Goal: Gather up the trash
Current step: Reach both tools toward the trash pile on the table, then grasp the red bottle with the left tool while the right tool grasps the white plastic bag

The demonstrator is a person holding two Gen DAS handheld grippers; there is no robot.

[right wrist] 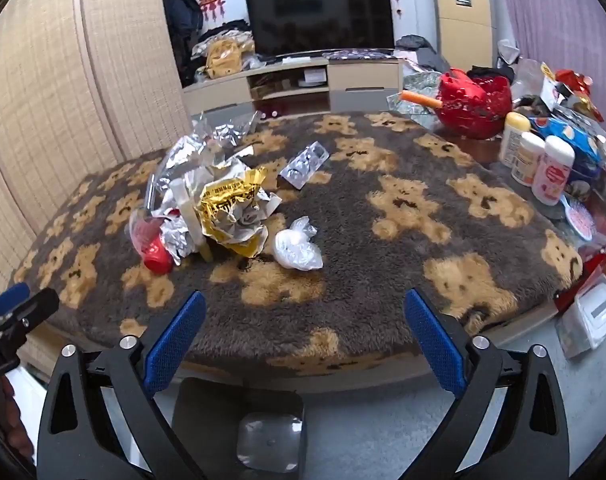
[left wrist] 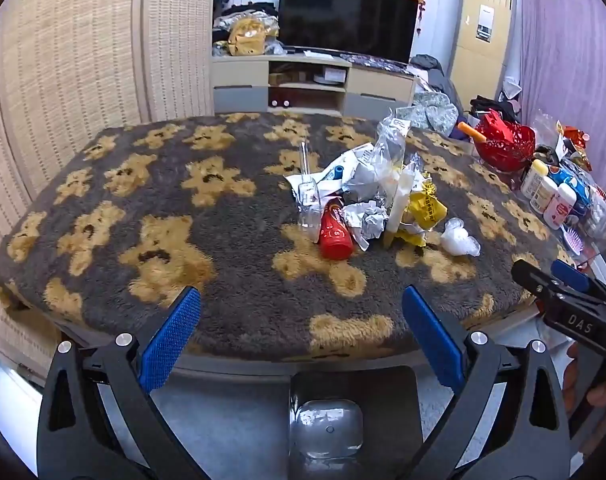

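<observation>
Sitting untouched mid-table: trash pile (left wrist: 367,200), red cup (left wrist: 335,232), yellow wrapper (right wrist: 231,204), white plastic wad (right wrist: 297,248) just beside. Nothing collected yet, judging by layout. Left tool (left wrist: 301,320) spread, empty, near table's (left wrist: 143,200) front edge; right tool (right wrist: 305,322) likewise. No bin visible; pile's inner items hard to tell apart.

Bright even light, sharp, fisheye-warped edges.

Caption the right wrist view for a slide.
Open right tool faces a trash pile and a white plastic wad on the bear-print blanket.
</observation>
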